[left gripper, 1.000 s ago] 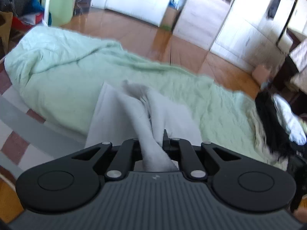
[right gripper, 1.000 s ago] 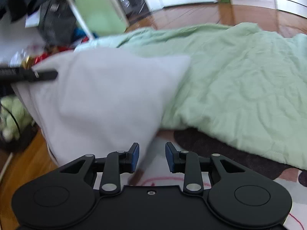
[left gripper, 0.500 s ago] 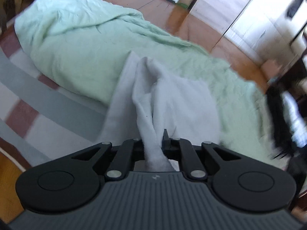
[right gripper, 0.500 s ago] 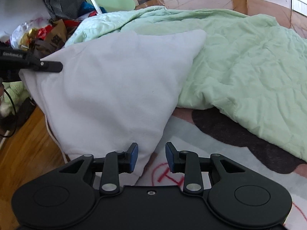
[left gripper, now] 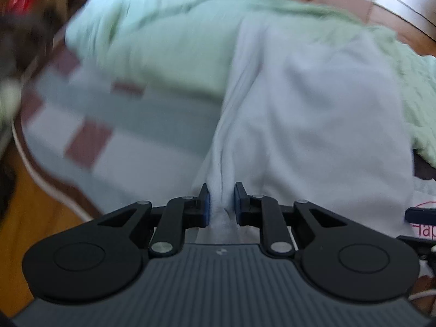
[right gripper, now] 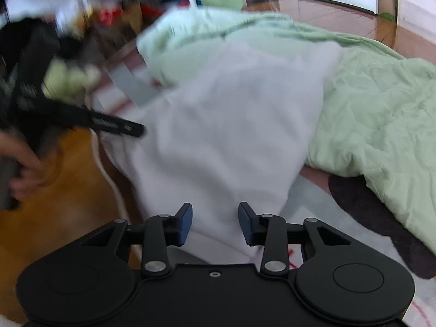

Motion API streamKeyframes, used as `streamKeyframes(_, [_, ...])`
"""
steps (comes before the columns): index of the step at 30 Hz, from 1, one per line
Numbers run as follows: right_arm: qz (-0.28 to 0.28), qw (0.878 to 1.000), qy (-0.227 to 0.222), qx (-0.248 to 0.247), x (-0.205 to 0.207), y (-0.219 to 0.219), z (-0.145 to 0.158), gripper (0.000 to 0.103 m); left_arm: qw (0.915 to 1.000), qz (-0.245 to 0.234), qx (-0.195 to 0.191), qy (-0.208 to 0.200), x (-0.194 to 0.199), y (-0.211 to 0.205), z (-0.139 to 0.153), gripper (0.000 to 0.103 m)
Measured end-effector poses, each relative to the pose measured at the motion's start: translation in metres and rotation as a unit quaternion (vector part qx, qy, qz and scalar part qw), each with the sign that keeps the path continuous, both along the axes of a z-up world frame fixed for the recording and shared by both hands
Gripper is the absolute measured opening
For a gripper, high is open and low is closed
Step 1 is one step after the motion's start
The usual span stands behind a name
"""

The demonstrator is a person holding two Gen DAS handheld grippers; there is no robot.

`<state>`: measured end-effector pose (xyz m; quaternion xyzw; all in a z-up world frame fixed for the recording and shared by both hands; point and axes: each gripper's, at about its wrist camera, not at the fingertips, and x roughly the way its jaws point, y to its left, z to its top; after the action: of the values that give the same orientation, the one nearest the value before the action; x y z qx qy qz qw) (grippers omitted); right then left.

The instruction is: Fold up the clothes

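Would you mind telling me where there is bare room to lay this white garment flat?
The patterned rug lies bare left of the white garment, between the green quilt and the wood floor. Farther left, beside the quilt's end, clutter crowds the floor.

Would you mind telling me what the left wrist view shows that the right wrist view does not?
Only the left wrist view shows the white garment bunched between the left gripper fingers. Only the right wrist view shows the right gripper open, and a hand holding the other gripper. Both show the white garment lying partly on the green blanket and the rug.
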<state>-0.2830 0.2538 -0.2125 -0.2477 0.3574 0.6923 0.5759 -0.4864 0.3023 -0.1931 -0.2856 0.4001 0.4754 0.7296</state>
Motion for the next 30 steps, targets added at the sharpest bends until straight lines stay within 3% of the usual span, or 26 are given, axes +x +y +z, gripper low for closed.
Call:
streamKeyframes(2, [0.007,1.000,-0.029,-0.004,-0.007,0.000,-0.010,0.042,0.9998,0.016,-0.011,-0.005,-0.006,0.001,-0.001,0.019])
streamKeyframes(5, [0.017,0.999,-0.041,-0.003,-0.011,-0.006,-0.010,0.043,0.9993,0.011,0.008,0.036,-0.002,-0.004,0.011,0.027])
streamKeyframes(7, [0.026,0.999,-0.047,-0.011,-0.010,-0.008,-0.009,0.042,0.9998,0.000,0.020,0.008,-0.006,-0.002,0.026,0.025])
streamKeyframes(8, [0.031,0.998,-0.049,-0.019,-0.009,-0.008,-0.007,0.043,0.9995,-0.005,0.021,-0.025,-0.009,0.002,0.034,0.025])
streamKeyframes(12, [0.006,1.000,-0.017,0.002,0.037,0.018,0.026,0.043,0.9926,-0.056,0.034,-0.102,0.006,0.033,0.060,0.029])
streamKeyframes(16, [-0.019,0.999,0.014,0.023,0.083,0.044,0.059,0.046,0.9782,-0.122,0.048,-0.161,0.036,0.080,0.060,0.047])
streamKeyframes(20, [-0.089,0.993,0.078,0.022,0.130,0.084,0.062,0.046,0.9793,-0.086,0.001,-0.183,0.058,0.134,0.039,0.047])
streamKeyframes(22, [-0.104,0.990,0.098,0.014,0.137,0.096,0.056,0.046,0.9818,-0.072,-0.002,-0.176,0.067,0.152,0.030,0.048])
streamKeyframes(24, [-0.119,0.986,0.117,0.005,0.145,0.108,0.049,0.051,0.9858,-0.067,0.003,-0.154,0.077,0.161,0.023,0.059])
streamKeyframes(25, [-0.126,0.984,0.127,0.000,0.148,0.114,0.046,0.054,0.9868,-0.069,0.004,-0.147,0.080,0.164,0.020,0.059])
streamKeyframes(28, [-0.149,0.976,0.156,-0.013,0.159,0.132,0.036,0.058,0.9834,-0.108,-0.013,-0.145,0.091,0.167,0.012,0.059])
streamKeyframes(30, [-0.160,0.973,0.163,-0.030,0.164,0.144,0.025,0.058,0.9855,-0.132,0.008,-0.106,0.105,0.163,0.007,0.060])
